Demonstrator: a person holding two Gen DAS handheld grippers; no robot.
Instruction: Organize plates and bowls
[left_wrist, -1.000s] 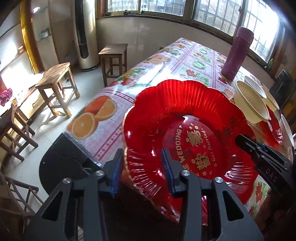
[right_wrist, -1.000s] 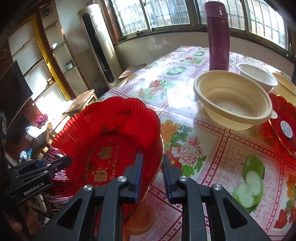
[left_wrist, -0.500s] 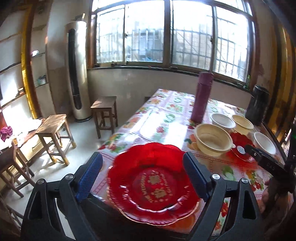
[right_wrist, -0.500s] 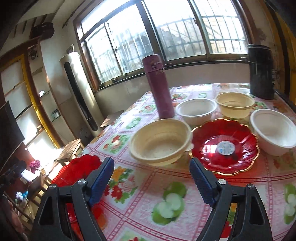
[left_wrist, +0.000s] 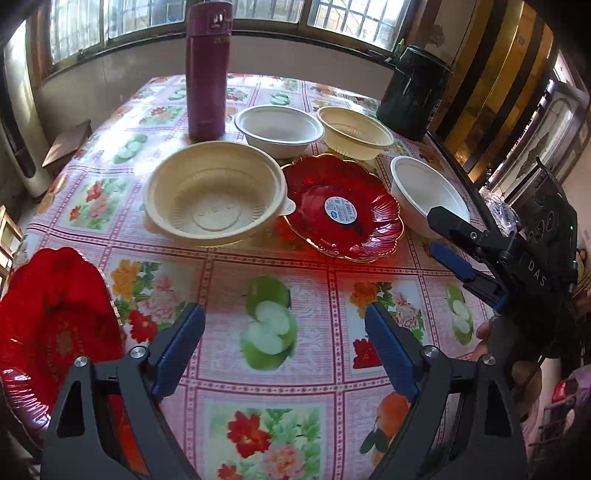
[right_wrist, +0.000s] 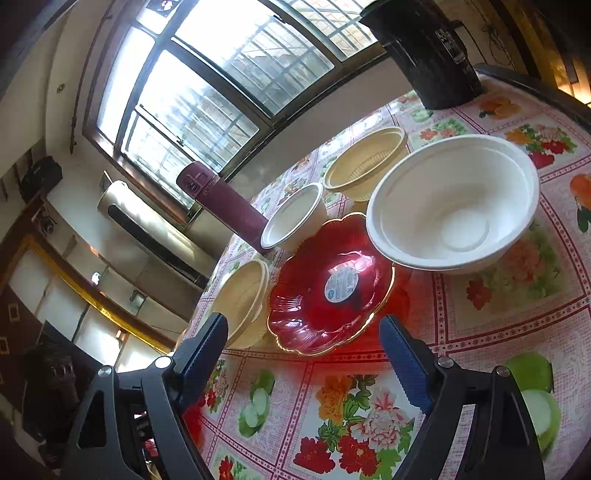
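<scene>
Both tools have swung toward the stickered red plate (left_wrist: 341, 210), jaws wide.

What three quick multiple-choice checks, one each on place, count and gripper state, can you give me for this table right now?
1. The red plate with the sticker lies:
A. inside a bowl
B. on the tablecloth among the bowls
C. under the flask

2. Bowls on the table:
A. two
B. three
C. four

3. The left gripper and right gripper are:
A. both open, empty
B. both shut on a plate
C. one open, one shut

Answers:
1 B, it sits flat between the large cream bowl and a white bowl.
2 C, two cream, two white.
3 A, fingers spread wide, nothing between them.
</scene>
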